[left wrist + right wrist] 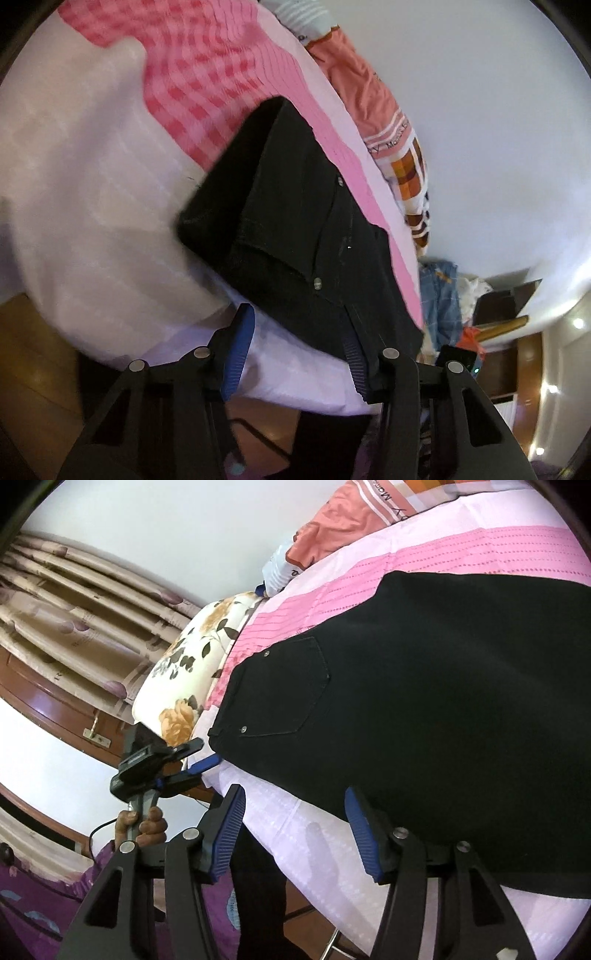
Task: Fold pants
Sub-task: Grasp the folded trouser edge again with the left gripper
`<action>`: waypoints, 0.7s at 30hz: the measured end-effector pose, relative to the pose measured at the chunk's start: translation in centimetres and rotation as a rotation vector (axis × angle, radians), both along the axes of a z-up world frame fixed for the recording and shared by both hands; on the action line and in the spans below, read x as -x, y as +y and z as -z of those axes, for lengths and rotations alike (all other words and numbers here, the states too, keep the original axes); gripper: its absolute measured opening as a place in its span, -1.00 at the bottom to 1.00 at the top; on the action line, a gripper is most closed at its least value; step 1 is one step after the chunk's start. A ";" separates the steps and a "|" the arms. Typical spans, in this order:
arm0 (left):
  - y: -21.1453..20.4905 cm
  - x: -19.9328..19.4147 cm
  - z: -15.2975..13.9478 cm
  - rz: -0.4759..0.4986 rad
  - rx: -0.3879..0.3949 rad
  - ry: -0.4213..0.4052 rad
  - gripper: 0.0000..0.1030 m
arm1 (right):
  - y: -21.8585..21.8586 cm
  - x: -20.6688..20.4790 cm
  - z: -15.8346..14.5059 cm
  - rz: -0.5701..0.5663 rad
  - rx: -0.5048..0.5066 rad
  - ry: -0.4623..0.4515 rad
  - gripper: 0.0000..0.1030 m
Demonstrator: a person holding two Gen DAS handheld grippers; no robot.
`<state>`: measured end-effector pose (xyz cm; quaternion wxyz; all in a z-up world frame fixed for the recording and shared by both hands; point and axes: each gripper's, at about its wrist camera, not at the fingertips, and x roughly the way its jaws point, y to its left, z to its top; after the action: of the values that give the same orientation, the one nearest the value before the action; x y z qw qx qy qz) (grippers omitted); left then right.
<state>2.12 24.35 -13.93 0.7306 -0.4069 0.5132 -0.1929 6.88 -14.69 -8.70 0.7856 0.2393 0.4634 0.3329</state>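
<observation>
Black pants (pixel 295 229) lie folded on a pink and white bedsheet (pixel 92 184), waist end with rivets toward the bed's near edge. My left gripper (pixel 295 350) is open at the bed edge, its fingers apart just below the pants' waist, holding nothing. In the right wrist view the pants (pixel 424 701) show a back pocket with rivets. My right gripper (pixel 295 830) is open, its right finger at the pants' near edge, the left one over the sheet (pixel 332 849). The left gripper (pixel 199 760) shows there too, open beside the waistband corner.
A floral pillow (pixel 192 664) lies left of the pants. An orange blanket (pixel 362 85) and a checked cloth (pixel 410 177) lie at the far bed edge by the wall. Clothes and boxes (pixel 461 302) sit beyond the bed. Curtains (pixel 74 598) hang at left.
</observation>
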 end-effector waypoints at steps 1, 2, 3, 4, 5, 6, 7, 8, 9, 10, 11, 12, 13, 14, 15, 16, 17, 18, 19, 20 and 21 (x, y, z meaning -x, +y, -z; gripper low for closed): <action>-0.2 -0.3 0.1 -0.010 -0.003 0.007 -0.07 | 0.0 0.0 0.0 0.000 -0.004 0.002 0.05; -0.3 -0.6 0.3 -0.024 0.001 0.016 -0.07 | 0.0 -0.1 0.0 0.002 -0.008 0.005 0.05; -0.3 -0.8 0.2 -0.039 0.004 0.013 -0.08 | 0.0 -0.1 0.0 0.003 -0.011 0.006 0.06; -0.3 -1.1 0.0 -0.048 -0.023 -0.003 -0.29 | -0.2 0.0 0.0 0.001 -0.012 0.005 0.06; -0.5 -1.4 -0.4 -0.046 -0.074 -0.018 -0.49 | -0.2 0.1 0.1 0.000 -0.008 0.003 0.06; -1.0 -1.6 -0.9 -0.031 -0.145 -0.037 -0.61 | -0.2 0.1 0.2 0.001 -0.004 0.002 0.07; -1.4 -1.9 -1.0 -0.018 -0.171 -0.044 -0.66 | -0.3 0.1 0.3 0.005 -0.008 0.006 0.08; -1.6 -2.3 -0.9 -0.008 -0.196 -0.040 -0.68 | -0.4 0.0 0.6 0.011 -0.020 0.017 0.10; -1.6 -2.7 -0.7 -0.003 -0.210 -0.036 -0.70 | -0.5 -0.1 0.7 0.015 -0.030 0.025 0.10; -1.6 -3.0 -0.8 -0.002 -0.216 -0.039 -0.71 | -0.6 -0.2 1.0 0.022 -0.044 0.036 0.10; -1.6 -3.1 -1.2 -0.007 -0.222 -0.055 -0.71 | -0.6 -0.3 1.2 0.028 -0.050 0.042 0.10; -1.8 -3.2 -2.2 -0.009 -0.246 -0.086 -0.72 | -0.6 -0.2 1.3 0.030 -0.051 0.041 0.10; -2.3 -3.1 -3.5 -0.001 -0.283 -0.137 -0.72 | -0.7 -0.1 1.3 0.029 -0.047 0.036 0.10; -2.8 -3.0 -4.5 0.009 -0.311 -0.181 -0.72 | -0.7 0.0 1.3 0.029 -0.043 0.031 0.10; -3.9 -3.0 -6.0 0.028 -0.355 -0.246 -0.71 | -0.7 0.1 1.5 0.029 -0.043 0.031 0.10; -4.7 -3.0 -6.9 0.048 -0.394 -0.295 -0.71 | -0.8 0.0 1.6 0.030 -0.047 0.036 0.10; -4.9 -2.7 -7.1 0.061 -0.425 -0.323 -0.71 | -0.8 -0.1 1.8 0.033 -0.054 0.042 0.10; -5.3 -3.0 -6.8 0.074 -0.469 -0.336 -0.71 | -0.9 -0.1 1.9 0.037 -0.068 0.044 0.10; -5.0 -3.1 -5.6 0.081 -0.491 -0.310 -0.71 | -0.9 -0.1 1.9 0.037 -0.076 0.042 0.10; -4.4 -3.3 -4.3 0.077 -0.482 -0.265 -0.71 | -0.8 -0.1 1.9 0.031 -0.084 0.044 0.10; -3.1 -3.2 -2.2 0.061 -0.458 -0.199 -0.71 | -0.7 -0.1 1.9 0.021 -0.088 0.046 0.10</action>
<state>5.28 21.30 -11.72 0.8445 -0.1940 0.4812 -0.1326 6.93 -15.38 -10.60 0.7670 0.2860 0.4638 0.3389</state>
